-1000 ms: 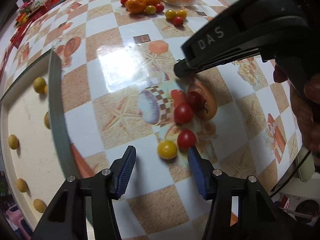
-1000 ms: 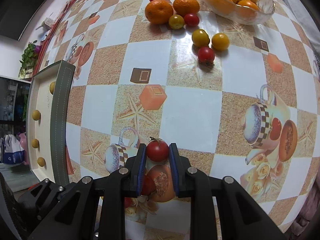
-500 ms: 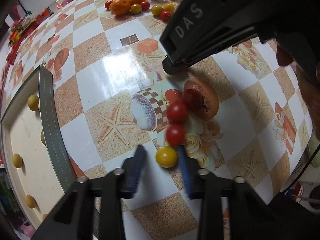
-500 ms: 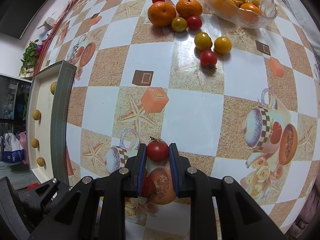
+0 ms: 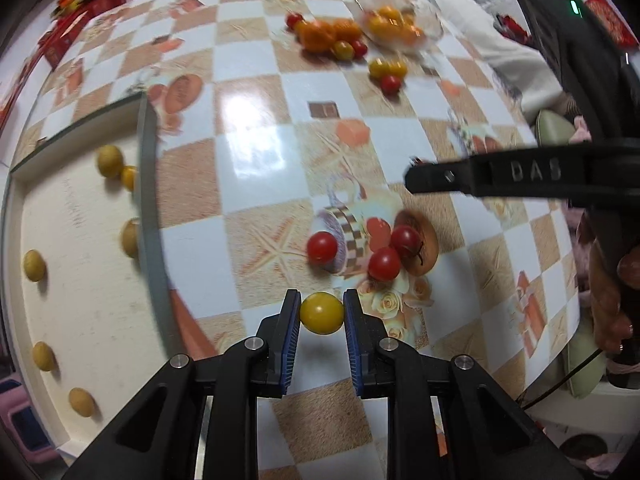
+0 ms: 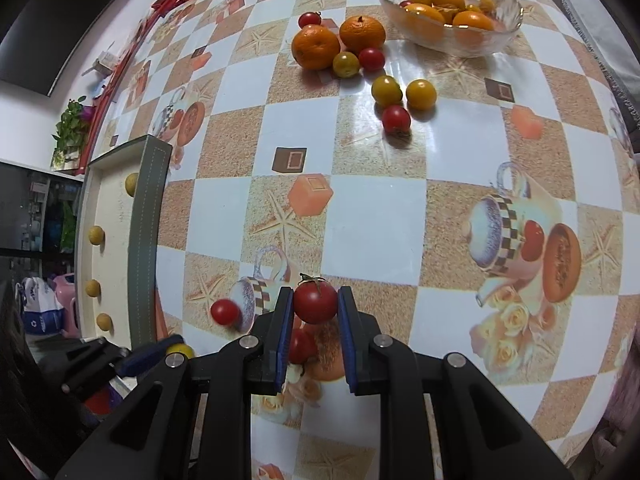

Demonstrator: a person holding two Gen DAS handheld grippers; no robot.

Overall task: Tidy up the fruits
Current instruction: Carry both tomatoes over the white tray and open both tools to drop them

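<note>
Fruit lies scattered over a checked tablecloth (image 5: 256, 160) in the left wrist view. The left gripper (image 5: 322, 314) has its blue pads pinching a yellow tomato (image 5: 322, 314), gripped on both sides. Just beyond it lie three red tomatoes (image 5: 384, 263) on a printed teapot and melon picture. The black arm of the right gripper (image 5: 480, 178) reaches in from the right side. To the left stands a cream tray (image 5: 72, 240) with a grey rim, small yellowish balls stuck over it. Far off sit two oranges (image 5: 320, 36) and a glass bowl (image 5: 400, 20) of fruit, blurred.

Seen from the right wrist, the right gripper (image 6: 315, 312) is clamped on a red tomato with a green stalk (image 6: 315, 300), pads touching both sides. Another red tomato (image 6: 225, 311) lies to the left. At lower left, the left gripper's blue pad sits against the yellow tomato. Farther away lie the oranges, small tomatoes and the bowl.
</note>
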